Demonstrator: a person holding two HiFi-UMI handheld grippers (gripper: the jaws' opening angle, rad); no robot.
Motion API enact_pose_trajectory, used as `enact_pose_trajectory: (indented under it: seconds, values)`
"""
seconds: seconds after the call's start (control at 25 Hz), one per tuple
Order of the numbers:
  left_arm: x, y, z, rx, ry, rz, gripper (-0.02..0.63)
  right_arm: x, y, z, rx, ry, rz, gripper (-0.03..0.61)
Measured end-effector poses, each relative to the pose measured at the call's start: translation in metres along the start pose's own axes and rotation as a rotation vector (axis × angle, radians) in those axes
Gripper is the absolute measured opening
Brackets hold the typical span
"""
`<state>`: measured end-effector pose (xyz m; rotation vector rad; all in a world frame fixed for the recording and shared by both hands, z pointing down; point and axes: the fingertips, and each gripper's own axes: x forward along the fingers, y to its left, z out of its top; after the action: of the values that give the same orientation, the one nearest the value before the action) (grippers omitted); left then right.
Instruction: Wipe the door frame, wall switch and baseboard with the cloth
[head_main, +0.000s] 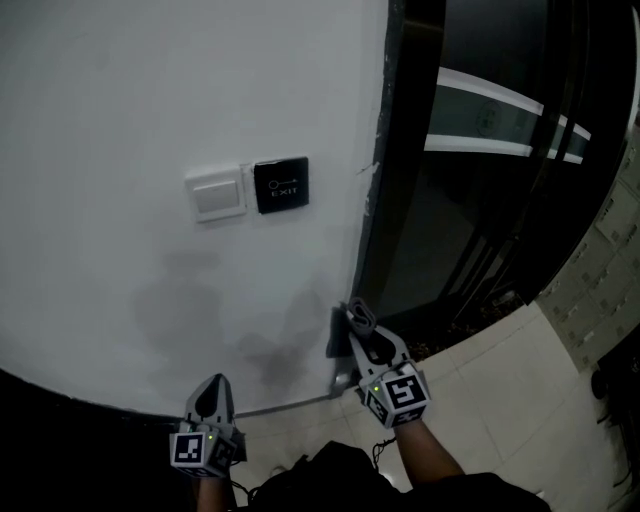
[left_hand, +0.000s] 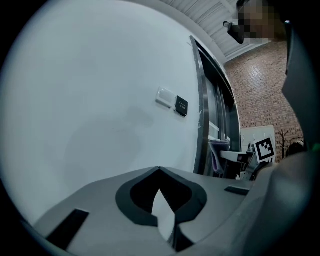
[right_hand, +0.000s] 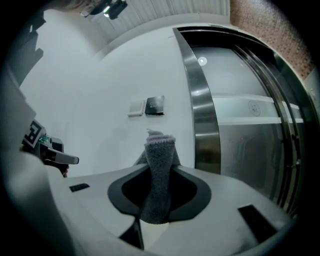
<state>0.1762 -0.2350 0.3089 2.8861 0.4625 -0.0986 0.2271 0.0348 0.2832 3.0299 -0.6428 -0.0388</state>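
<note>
Lower centre of the head view, the right gripper (head_main: 356, 316) is clamped on a folded grey cloth (right_hand: 159, 175), close beside the dark door frame (head_main: 385, 180). At lower left, the left gripper (head_main: 212, 386) has its jaws together on nothing. The white wall switch (head_main: 217, 193) sits mid-left.

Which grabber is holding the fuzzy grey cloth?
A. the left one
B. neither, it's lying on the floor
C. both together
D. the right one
D: the cloth is pinched between the jaws of the right gripper, while the left gripper is shut with nothing in it.
</note>
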Motion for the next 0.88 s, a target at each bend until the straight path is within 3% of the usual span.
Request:
enact_pose_trajectory:
  seconds: [0.12, 0.28, 0.44, 0.56, 0.72, 0.88]
  values:
    - [0.001, 0.002, -0.001, 0.007, 0.006, -0.001, 0.000, 0.003, -0.006, 0.009, -0.043, -0.015, -0.010, 0.092]
    - [0.008, -0.002, 0.007, 0.018, -0.008, 0.008, 0.000, 0.013, -0.033, 0.039, -0.196, -0.044, -0.060, 0.092]
    - [0.014, -0.013, 0.023, 0.047, -0.063, -0.017, 0.000, 0.022, -0.069, 0.093, -0.471, -0.088, -0.160, 0.092]
    - [0.019, -0.022, 0.031, 0.072, -0.083, -0.044, 0.000, 0.025, -0.093, 0.154, -0.689, -0.158, -0.257, 0.093]
    - [0.023, -0.033, 0.029, 0.041, -0.075, -0.069, 0.000, 0.034, -0.109, 0.225, -0.992, -0.198, -0.353, 0.094]
    - [0.021, -0.043, 0.027, 0.069, -0.065, -0.083, 0.000, 0.047, -0.114, 0.249, -1.111, -0.205, -0.385, 0.094]
